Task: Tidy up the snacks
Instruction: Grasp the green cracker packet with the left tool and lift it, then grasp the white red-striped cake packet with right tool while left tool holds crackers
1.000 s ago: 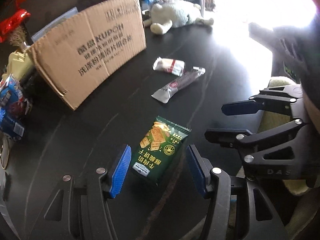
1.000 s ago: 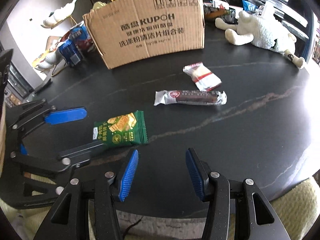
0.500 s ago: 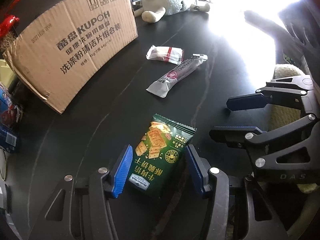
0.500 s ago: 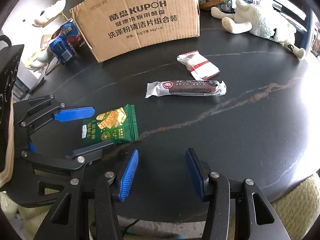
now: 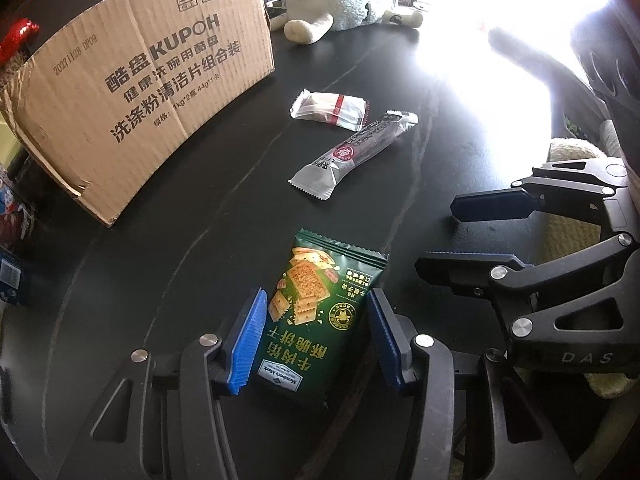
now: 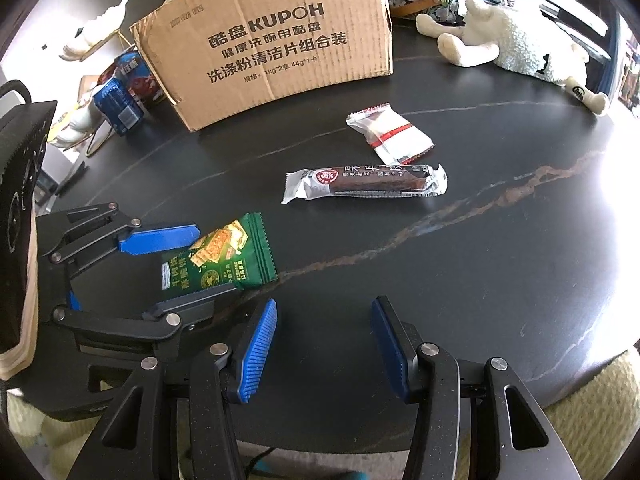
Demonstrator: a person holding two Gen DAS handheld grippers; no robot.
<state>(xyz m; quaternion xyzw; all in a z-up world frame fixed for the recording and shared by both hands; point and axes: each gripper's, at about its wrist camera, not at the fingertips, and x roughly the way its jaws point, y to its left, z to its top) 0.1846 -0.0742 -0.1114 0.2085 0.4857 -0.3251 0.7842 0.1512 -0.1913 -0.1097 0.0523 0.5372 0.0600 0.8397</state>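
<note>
The big brown box (image 6: pixel 272 40) says KUPOH; 1 white toy sheep (image 6: pixel 516 40) lies near it on the black table (image 6: pixel 480 280); 3 snacks: 1 long bar (image 6: pixel 364 182), 1 white pack (image 6: pixel 390 138), 1 green cracker bag (image 5: pixel 320 312), saying Member's Mark, long side pointing away, between the left claw (image 5: pixel 316 336) pads, which have been closing, not yet squeezing; the right claw (image 6: pixel 324 344) is apart, grasping nothing.

Left wrist view: close above the table, tilted steeply down, facing the cardboard box (image 5: pixel 140 92) from its right; right wrist view: equally near, facing the box front squarely; shared: green cracker packet (image 5: pixel 316 312), two wrappers, plush sheep.
</note>
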